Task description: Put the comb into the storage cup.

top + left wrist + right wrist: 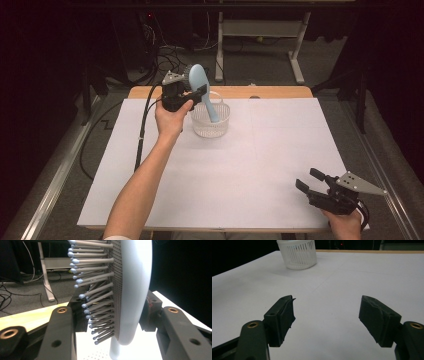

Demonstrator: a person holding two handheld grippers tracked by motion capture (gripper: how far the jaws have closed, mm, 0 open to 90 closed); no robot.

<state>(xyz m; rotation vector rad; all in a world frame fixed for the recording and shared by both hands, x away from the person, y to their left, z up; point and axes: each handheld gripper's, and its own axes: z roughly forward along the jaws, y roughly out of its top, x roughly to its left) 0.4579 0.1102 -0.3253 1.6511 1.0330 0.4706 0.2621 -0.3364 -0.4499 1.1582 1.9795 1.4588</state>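
Note:
A pale blue hairbrush (202, 90) stands nearly upright with its handle down inside a white slotted basket (210, 125) at the table's far middle. My left gripper (200, 92) is shut on the brush head, one jaw on the bristle side and one on the smooth back. In the left gripper view the grey bristles with blue tips (96, 290) point left and the brush back (136, 290) fills the centre between my jaws. My right gripper (311, 181) rests low at the near right corner, open with nothing between its fingers (283, 317). The basket (297, 253) stands far ahead of it.
A white sheet (225, 165) covers the wooden table (280, 92). Black cable (142, 130) trails from the left gripper over the table's left side. Beyond the table are a desk frame (300, 55) and cables on the floor.

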